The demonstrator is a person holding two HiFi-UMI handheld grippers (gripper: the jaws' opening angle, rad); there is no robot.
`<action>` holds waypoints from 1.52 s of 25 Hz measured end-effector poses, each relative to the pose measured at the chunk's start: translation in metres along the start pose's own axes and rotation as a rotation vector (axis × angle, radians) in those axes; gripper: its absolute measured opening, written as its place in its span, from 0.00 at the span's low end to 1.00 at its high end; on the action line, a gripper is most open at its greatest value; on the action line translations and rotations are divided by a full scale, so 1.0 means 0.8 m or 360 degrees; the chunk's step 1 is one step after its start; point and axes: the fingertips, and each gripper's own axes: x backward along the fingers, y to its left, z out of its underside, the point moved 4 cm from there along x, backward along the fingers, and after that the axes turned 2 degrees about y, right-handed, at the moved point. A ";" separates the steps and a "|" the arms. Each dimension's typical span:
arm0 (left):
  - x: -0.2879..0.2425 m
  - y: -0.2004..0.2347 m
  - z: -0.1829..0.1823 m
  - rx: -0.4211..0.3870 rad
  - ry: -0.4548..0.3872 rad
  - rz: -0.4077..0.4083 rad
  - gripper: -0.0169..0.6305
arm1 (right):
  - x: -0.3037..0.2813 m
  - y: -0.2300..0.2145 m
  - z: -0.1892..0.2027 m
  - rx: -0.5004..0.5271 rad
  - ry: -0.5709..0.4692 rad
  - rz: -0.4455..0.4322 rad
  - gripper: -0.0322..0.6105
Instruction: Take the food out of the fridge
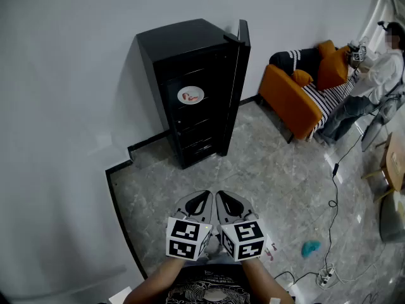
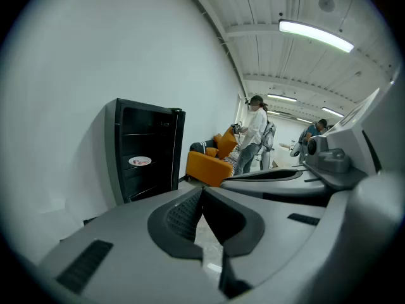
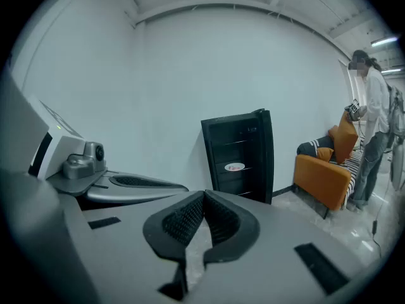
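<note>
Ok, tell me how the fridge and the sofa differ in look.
The fridge is black; the sofa is orange. The fridge stands tall and narrow; the sofa sits low and wide. The fridge has its door open and a plate on a shelf; the sofa carries cushions and a striped cover. Both stand on the floor near the white wall.

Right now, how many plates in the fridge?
1: a white plate on a middle shelf of the open black fridge. The other shelves are dark, so more may be hidden.
</note>
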 end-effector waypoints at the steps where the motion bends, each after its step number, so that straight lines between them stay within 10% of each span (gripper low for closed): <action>1: 0.002 0.000 0.001 -0.0002 -0.0003 0.0002 0.05 | 0.001 0.002 0.000 0.0002 -0.0001 0.0000 0.08; 38: -0.090 0.085 -0.052 -0.0007 -0.0007 -0.0055 0.05 | -0.117 -0.046 -0.062 0.0009 -0.0048 -0.0061 0.09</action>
